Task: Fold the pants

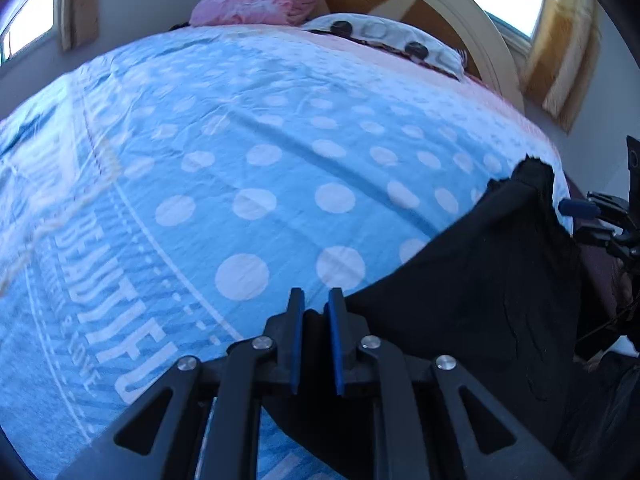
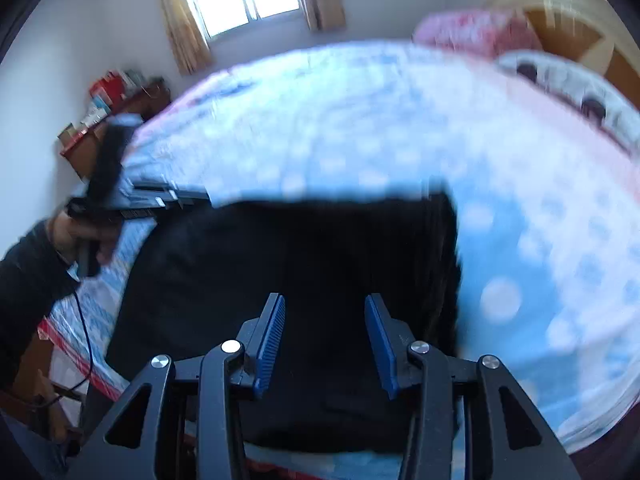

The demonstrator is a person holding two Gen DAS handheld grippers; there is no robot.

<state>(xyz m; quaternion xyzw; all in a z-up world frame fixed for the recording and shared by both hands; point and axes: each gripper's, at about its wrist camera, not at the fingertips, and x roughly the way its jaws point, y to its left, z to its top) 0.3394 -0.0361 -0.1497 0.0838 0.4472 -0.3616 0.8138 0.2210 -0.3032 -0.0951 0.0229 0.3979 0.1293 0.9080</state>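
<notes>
Soft black pants (image 2: 288,280) on the dotted blue bedspread (image 1: 260,152); left gripper (image 1: 316,300) pinches their edge, right gripper (image 2: 325,308) gapes above.

My left gripper (image 1: 316,300) sits nearly closed at the pants' (image 1: 460,280) edge; my right gripper (image 2: 325,308) hovers spread above them.

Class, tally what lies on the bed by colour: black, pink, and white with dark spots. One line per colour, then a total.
Black: 1, the pants
Pink: 1, the folded blanket
White with dark spots: 1, the pillow
Total: 3 on the blue dotted bedspread
</notes>
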